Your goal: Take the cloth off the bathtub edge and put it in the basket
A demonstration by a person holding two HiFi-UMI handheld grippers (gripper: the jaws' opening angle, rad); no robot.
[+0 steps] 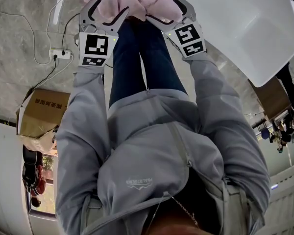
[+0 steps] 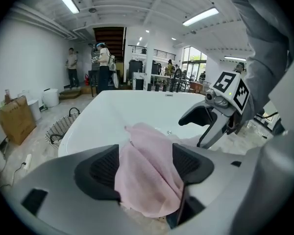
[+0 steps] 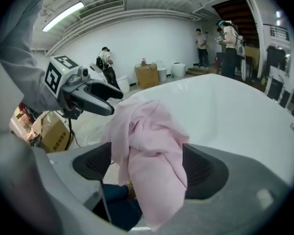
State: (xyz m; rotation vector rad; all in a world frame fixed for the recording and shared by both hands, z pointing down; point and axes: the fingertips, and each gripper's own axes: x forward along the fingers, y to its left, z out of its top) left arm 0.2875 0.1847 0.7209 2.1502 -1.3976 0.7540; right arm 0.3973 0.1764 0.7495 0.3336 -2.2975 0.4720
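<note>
A pink cloth (image 1: pixel 132 4) bunches at the top of the head view, beside the white bathtub (image 1: pixel 245 28). My left gripper (image 1: pixel 107 9) and right gripper (image 1: pixel 169 9) sit side by side on it. In the left gripper view the cloth (image 2: pixel 149 173) hangs loosely between wide-set pads, with the tub (image 2: pixel 112 111) behind it and the right gripper (image 2: pixel 206 121) alongside. The right gripper view shows the cloth (image 3: pixel 149 151) draped between widely parted pads, with the left gripper (image 3: pixel 95 102) to its left. A woven basket (image 2: pixel 63 127) stands on the floor left of the tub.
A cardboard box (image 1: pixel 41 112) and a power strip (image 1: pixel 61 54) with cables lie on the marble floor to my left. Another box (image 2: pixel 14 119) stands near the basket. Several people (image 2: pixel 104 67) stand far back in the hall.
</note>
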